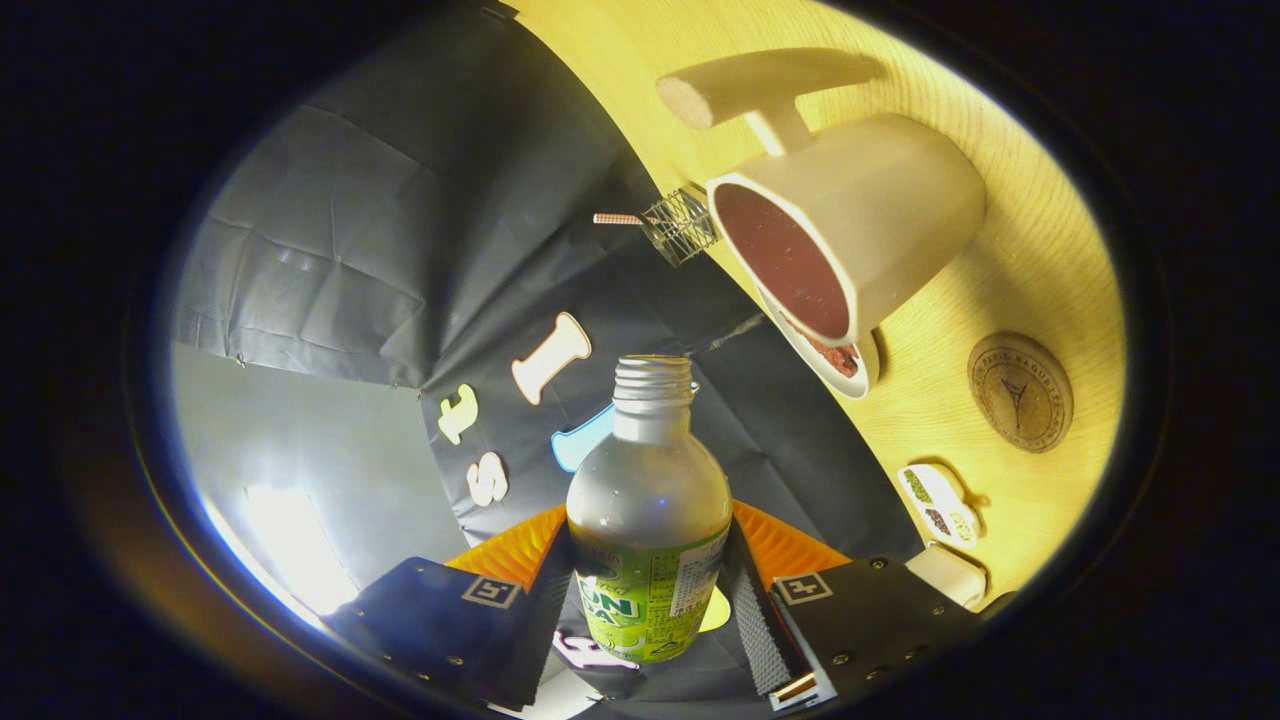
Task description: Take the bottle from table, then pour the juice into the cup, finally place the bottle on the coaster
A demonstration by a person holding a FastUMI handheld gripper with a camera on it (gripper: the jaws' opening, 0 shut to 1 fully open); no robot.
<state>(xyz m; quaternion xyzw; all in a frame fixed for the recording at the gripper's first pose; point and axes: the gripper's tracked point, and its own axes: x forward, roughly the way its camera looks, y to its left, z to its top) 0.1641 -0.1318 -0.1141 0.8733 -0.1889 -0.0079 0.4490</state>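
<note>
My gripper (648, 590) is shut on a clear bottle (648, 510) with a green label and an uncapped threaded neck, one finger on each side of its body. The whole scene is strongly tilted. Beyond the fingers and off to the right, a white cup (860, 235) with a thick handle and a dark inside stands on a small white saucer (850, 370) on the wooden table (1040, 250). The bottle's mouth sits a short way from the cup's rim, apart from it. A round brown coaster (1020, 392) lies on the table beside the cup.
A small wire strainer (680, 225) with a striped handle lies by the cup's rim. Near the coaster sit a small white dish with three fillings (938, 503) and a white block (950, 573). The black cloth wall hangs behind the bottle.
</note>
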